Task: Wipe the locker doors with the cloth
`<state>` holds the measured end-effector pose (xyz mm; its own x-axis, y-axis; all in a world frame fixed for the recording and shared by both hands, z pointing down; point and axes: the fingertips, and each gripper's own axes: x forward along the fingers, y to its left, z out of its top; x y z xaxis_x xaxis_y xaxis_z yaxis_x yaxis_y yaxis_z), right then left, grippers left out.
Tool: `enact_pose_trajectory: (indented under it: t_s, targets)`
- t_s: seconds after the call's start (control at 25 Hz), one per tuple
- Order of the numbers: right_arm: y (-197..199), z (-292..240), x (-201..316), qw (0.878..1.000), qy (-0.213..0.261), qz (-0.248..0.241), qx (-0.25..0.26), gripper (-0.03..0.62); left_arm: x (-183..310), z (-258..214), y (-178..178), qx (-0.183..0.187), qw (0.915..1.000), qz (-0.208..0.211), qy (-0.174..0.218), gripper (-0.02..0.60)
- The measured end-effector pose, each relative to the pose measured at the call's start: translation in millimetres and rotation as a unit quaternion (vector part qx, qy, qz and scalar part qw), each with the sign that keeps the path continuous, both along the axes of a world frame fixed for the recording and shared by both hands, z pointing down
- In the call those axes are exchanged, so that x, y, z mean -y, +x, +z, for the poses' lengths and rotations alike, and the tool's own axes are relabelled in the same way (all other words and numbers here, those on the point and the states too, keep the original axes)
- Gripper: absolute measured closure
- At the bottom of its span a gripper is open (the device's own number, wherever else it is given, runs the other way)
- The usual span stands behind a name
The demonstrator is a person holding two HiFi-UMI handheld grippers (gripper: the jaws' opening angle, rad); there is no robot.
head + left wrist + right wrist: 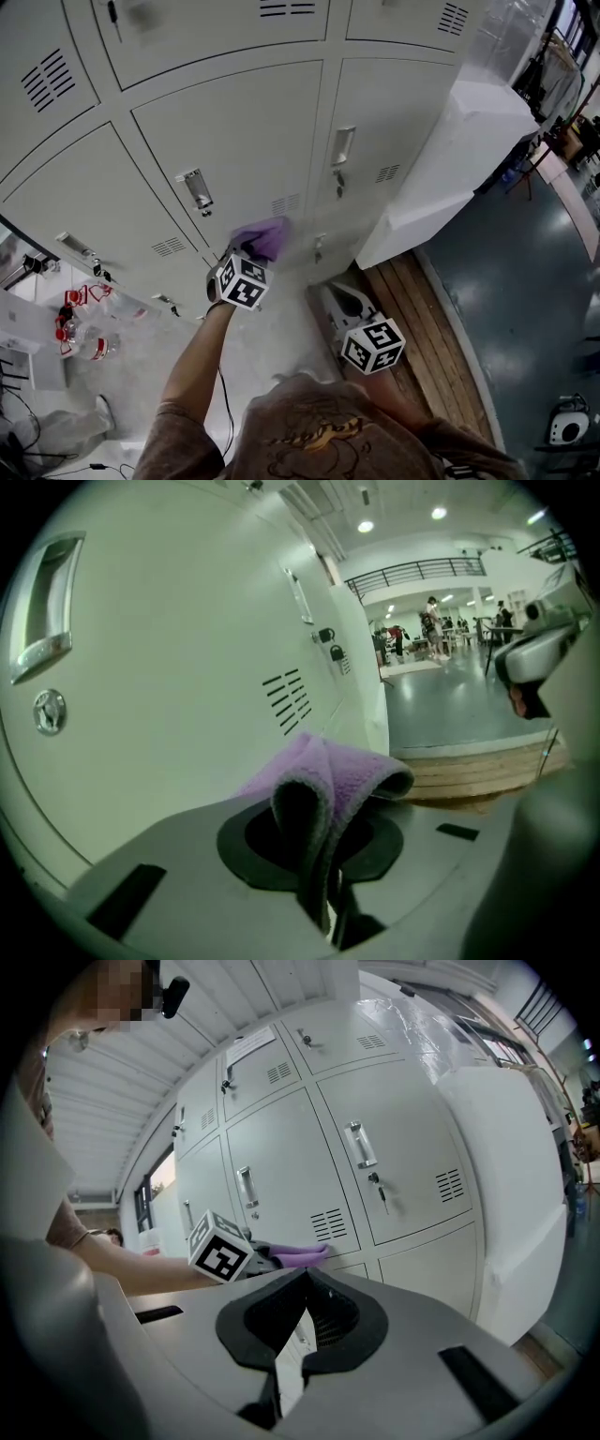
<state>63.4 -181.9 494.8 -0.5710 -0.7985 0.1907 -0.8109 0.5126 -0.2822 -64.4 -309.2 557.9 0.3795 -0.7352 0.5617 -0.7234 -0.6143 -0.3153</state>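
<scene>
My left gripper point(246, 253) is shut on a purple cloth point(263, 238) and holds it against a grey locker door point(234, 141), just below that door's vent slots point(284, 203). In the left gripper view the folded cloth point(330, 772) bulges out of the left gripper point(323, 803) beside the door point(169, 649); a handle point(42, 607) and lock point(49, 711) show at far left. My right gripper point(340, 300) hangs low and away from the lockers, shut with nothing in it. The right gripper view shows the right gripper point(305, 1288), the left marker cube point(221, 1252) and the cloth point(302, 1255).
A white wrapped block point(459, 159) stands to the right of the lockers on a wooden platform point(427, 314). Dark floor point(525, 281) lies beyond. Bottles with red caps point(80, 328) sit at lower left. Distant people point(431, 625) stand in the hall.
</scene>
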Motion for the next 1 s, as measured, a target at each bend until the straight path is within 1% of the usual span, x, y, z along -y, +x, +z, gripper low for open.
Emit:
enact_pose_trajectory:
  t_s: [0.28, 0.44, 0.56, 0.72, 0.84, 1.0]
  targets:
    - [0.9, 1.8, -1.5, 1.000, 0.000, 0.000, 0.000, 0.595, -25.1, 19.4, 5.5, -0.004, 0.9996, 0.005, -0.028, 0.532]
    - [1.5, 1.0, -2.2, 1.000, 0.001, -0.001, 0.002, 0.595, -38.5, 13.2, 8.4, -0.016, 0.9996, 0.003, -0.023, 0.533]
    - [2.0, 0.7, -3.0, 1.000, 0.003, -0.001, 0.003, 0.595, -45.9, -5.0, 9.7, -0.031, 0.9995, 0.000, -0.004, 0.532]
    - [1.6, 1.1, -4.6, 1.000, 0.004, -0.002, 0.003, 0.595, -53.3, -39.2, 10.0, -0.047, 0.9984, 0.002, 0.031, 0.532]
    - [0.4, 1.0, -5.9, 1.000, 0.004, -0.004, 0.005, 0.595, -57.2, -71.6, 11.8, -0.053, 0.9964, 0.008, 0.066, 0.532]
    - [-4.0, -1.7, -6.4, 1.000, 0.008, -0.010, 0.006, 0.595, -57.3, -127.2, 14.5, -0.067, 0.9906, 0.018, 0.118, 0.532]
